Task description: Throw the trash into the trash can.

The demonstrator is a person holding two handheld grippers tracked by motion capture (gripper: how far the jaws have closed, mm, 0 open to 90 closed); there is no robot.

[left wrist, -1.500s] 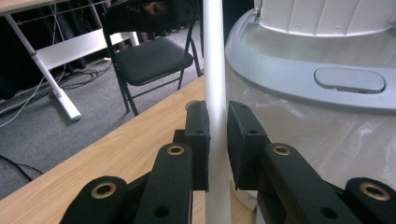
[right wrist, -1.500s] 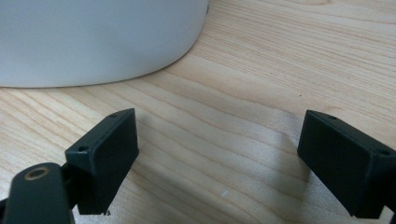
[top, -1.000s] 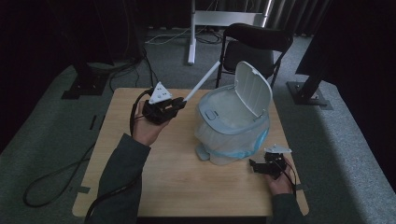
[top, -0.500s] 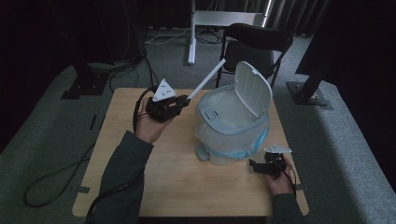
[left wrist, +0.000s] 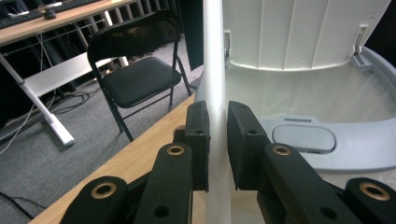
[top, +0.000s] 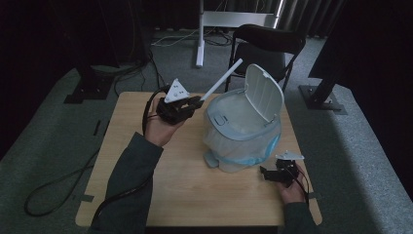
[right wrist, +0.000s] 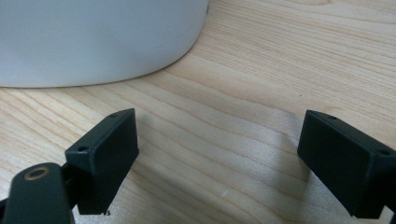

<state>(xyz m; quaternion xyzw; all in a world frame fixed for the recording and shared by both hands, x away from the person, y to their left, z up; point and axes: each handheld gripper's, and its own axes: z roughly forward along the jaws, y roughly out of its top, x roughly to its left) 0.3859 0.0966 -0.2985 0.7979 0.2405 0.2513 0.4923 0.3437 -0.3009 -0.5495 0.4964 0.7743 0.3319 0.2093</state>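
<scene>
Beyond the desk's (top: pixel 195 195) far edge, a black folding chair (top: pixel 267 48) on grey carpet (top: pixel 48 146), a white stand's foot (top: pixel 229 20) just left of it. Off the far left corner, a black base plate (top: pixel 87 90) beside tangled cables (top: pixel 131 68). Off the far right corner, another base plate (top: pixel 321 97).

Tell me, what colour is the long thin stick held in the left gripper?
White. The long thin stick shows best in the left gripper view, clamped between the black jaws.

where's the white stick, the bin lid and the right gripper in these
white stick (top: pixel 221 80), high view, middle of its shaft, up past the left gripper (top: pixel 195 103).
bin lid (top: pixel 263 93), high view, inner face of the raised lid.
right gripper (right wrist: pixel 217 156), right gripper view, midway between its wide-apart jaws.
</scene>
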